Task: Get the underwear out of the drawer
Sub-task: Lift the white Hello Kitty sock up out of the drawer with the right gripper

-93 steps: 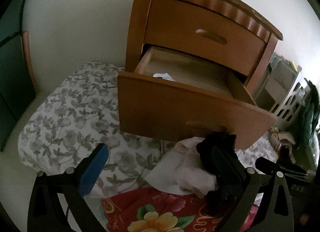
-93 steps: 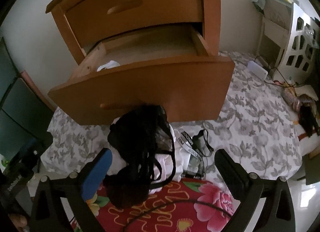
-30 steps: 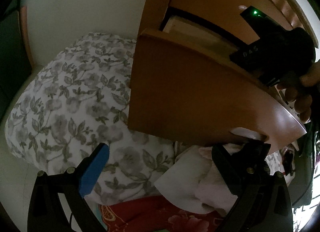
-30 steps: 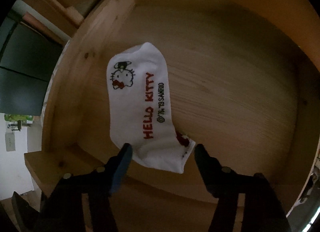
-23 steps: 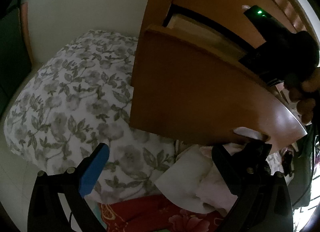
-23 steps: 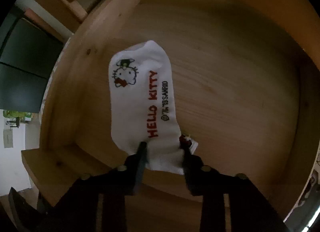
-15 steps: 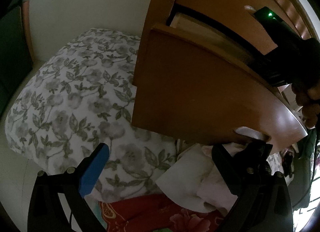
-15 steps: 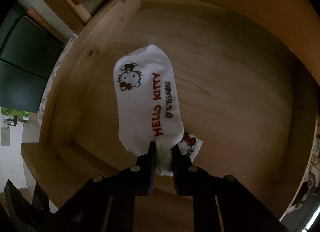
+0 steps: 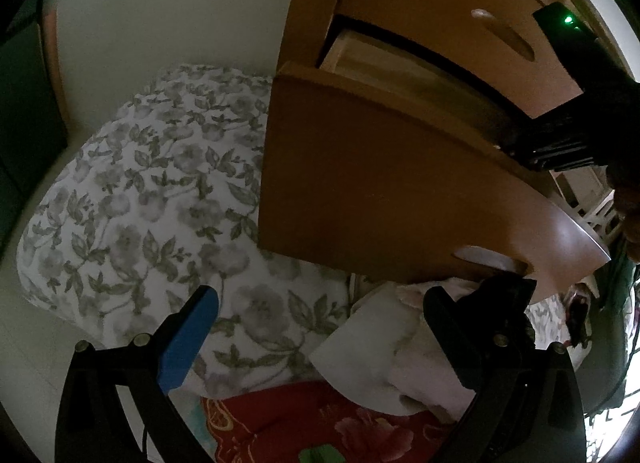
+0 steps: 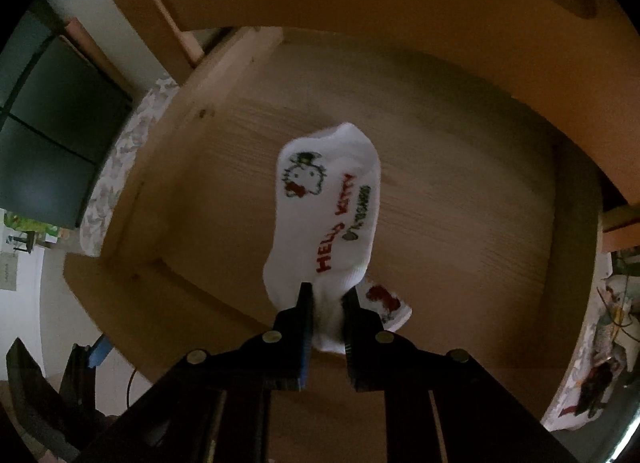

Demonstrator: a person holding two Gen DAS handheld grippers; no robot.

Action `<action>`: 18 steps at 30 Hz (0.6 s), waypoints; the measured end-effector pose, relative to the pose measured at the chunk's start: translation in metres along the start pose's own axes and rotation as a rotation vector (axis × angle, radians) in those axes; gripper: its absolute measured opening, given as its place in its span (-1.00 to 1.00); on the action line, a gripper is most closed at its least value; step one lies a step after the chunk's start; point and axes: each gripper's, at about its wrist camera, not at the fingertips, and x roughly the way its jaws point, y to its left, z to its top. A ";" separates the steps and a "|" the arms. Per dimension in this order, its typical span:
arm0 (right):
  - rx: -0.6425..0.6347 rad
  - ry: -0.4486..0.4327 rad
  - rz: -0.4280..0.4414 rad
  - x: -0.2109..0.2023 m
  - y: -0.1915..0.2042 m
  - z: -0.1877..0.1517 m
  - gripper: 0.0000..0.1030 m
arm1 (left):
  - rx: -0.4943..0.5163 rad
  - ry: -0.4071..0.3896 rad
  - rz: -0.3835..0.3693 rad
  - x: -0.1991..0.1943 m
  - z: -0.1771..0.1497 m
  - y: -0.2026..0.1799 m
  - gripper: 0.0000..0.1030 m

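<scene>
Right gripper point(image 10: 326, 305) clamped on white sock's point(image 10: 326, 215) near end, frame center-bottom; sock's long axis runs up-frame over drawer point(image 10: 460, 167) floor; left gripper point(image 9: 320, 327) released, outside.

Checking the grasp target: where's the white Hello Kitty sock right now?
In the right wrist view the sock sits at frame centre, its near end pinched in the right gripper, over the pulled-out drawer's bare wooden floor.

Right gripper point(image 10: 326, 297) fingers point(image 10: 306, 303) pinching white Hello Kitty sock point(image 10: 330, 207), over wooden drawer point(image 10: 460, 167) floor
</scene>
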 end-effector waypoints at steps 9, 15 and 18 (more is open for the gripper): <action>0.014 -0.071 0.022 -0.022 -0.009 -0.011 -0.72 | 0.027 -0.017 0.013 -0.012 -0.002 -0.010 0.99; 0.052 -0.151 0.039 -0.048 -0.022 -0.021 -0.72 | 0.046 -0.028 0.021 -0.019 -0.005 -0.017 0.99; 0.074 -0.188 0.046 -0.060 -0.030 -0.028 -0.72 | 0.055 -0.031 0.022 -0.022 -0.007 -0.020 0.99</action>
